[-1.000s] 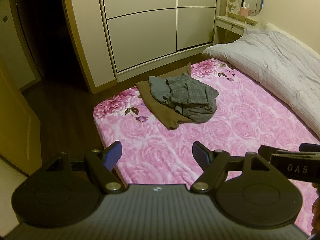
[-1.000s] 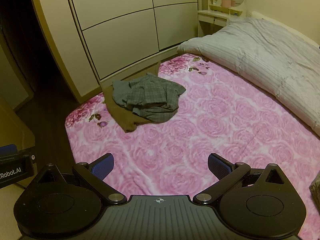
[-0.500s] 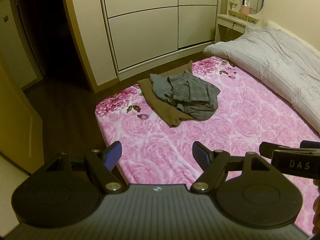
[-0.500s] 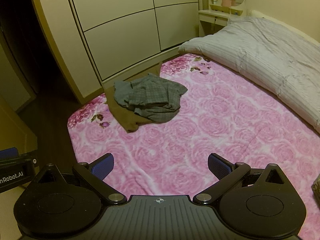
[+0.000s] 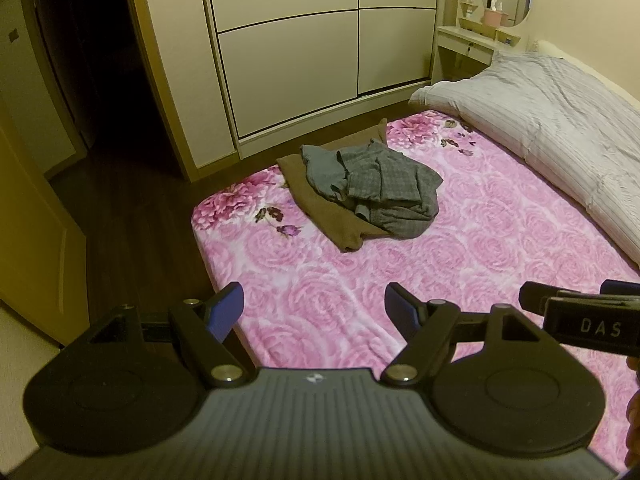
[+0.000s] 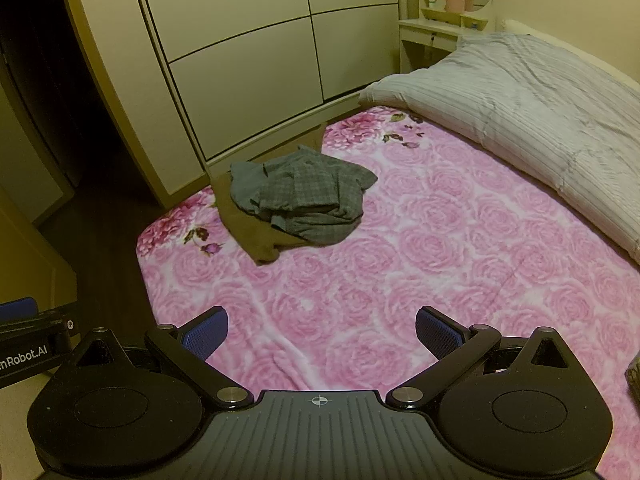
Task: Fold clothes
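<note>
Both the left gripper (image 5: 314,306) and the right gripper (image 6: 322,330) hung empty with jaws spread wide above the pink rose blanket (image 6: 420,248), seemingly readied for the crumpled grey checked shirt (image 5: 384,188) heaped on brown trousers (image 5: 320,208) near the bed's far corner.

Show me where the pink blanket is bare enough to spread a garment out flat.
The widest bare stretch of the pink floral blanket runs between the grey plaid garment, which is heaped on a brown cloth, and the striped duvet, reaching down to the open right gripper. The corner around the heap is crowded.
</note>
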Demonstrator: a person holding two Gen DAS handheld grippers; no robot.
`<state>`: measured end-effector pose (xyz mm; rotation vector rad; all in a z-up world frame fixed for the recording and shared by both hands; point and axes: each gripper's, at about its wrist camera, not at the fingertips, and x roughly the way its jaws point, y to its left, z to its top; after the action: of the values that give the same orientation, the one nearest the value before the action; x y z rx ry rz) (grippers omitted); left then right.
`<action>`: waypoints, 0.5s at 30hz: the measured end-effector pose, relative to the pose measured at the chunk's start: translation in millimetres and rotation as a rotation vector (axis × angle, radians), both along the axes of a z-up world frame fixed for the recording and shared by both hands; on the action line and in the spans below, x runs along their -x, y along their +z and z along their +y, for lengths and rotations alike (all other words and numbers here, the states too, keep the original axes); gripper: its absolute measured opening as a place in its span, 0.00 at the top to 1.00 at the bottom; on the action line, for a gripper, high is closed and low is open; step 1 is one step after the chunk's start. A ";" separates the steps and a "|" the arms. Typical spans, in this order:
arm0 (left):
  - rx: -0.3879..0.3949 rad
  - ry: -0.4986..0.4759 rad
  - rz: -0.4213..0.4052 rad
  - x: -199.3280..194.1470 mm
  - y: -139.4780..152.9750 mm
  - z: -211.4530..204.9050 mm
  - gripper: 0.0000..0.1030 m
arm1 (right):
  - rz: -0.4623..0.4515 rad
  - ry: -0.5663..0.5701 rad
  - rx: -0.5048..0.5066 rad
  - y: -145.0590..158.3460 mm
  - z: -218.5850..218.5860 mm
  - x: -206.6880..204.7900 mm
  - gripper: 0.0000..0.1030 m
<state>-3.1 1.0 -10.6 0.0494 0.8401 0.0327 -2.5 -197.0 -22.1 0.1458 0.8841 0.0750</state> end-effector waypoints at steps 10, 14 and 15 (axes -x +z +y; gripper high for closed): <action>-0.007 0.000 0.011 -1.7 1.1 -2.8 0.28 | 0.005 0.001 -0.003 -1.0 -1.0 -4.7 0.01; -0.011 0.004 0.020 -2.4 1.3 -2.2 0.28 | 0.008 0.005 -0.006 -2.4 -1.8 -6.4 0.01; -0.013 0.005 0.023 -3.1 1.7 -2.2 0.28 | 0.008 0.007 -0.008 -3.0 -2.6 -6.1 0.01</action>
<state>0.0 -1.2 -8.9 0.0600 0.8626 0.0423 3.6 -199.7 -25.1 0.1500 0.8927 0.0845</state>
